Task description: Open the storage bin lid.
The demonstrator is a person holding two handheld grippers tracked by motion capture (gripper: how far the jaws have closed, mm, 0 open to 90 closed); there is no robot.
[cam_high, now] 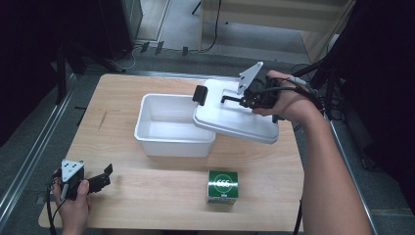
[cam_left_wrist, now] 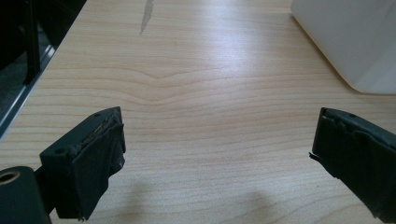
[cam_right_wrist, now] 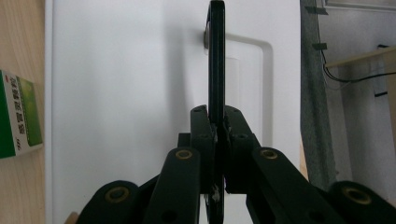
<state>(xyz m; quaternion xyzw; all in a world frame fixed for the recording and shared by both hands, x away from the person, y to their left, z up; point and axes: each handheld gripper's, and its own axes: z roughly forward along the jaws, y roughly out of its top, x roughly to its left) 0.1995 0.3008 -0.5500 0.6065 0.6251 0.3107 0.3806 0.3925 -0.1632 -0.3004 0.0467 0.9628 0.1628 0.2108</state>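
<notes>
Right gripper [cam_high: 246, 100], jaws clamped tight on the black handle [cam_right_wrist: 216, 60] of a white lid [cam_high: 235, 117], holds it tilted over the bin's right rim; lid looks light, stiff, prob. slick plastic, so handle is the sure hold. White bin [cam_high: 173, 125] appears empty; green box [cam_high: 222, 186] sits on table w/ nothing gripping it, while left gripper [cam_high: 100, 180] idles, jaws wide apart, bare wood between them.

Lab: black curtains [cam_high: 29, 58], floor cables [cam_high: 210, 29]

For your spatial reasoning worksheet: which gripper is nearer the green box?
Left. The left gripper sits open at the green box's level; the right gripper holds the lid's handle beyond it.
</notes>
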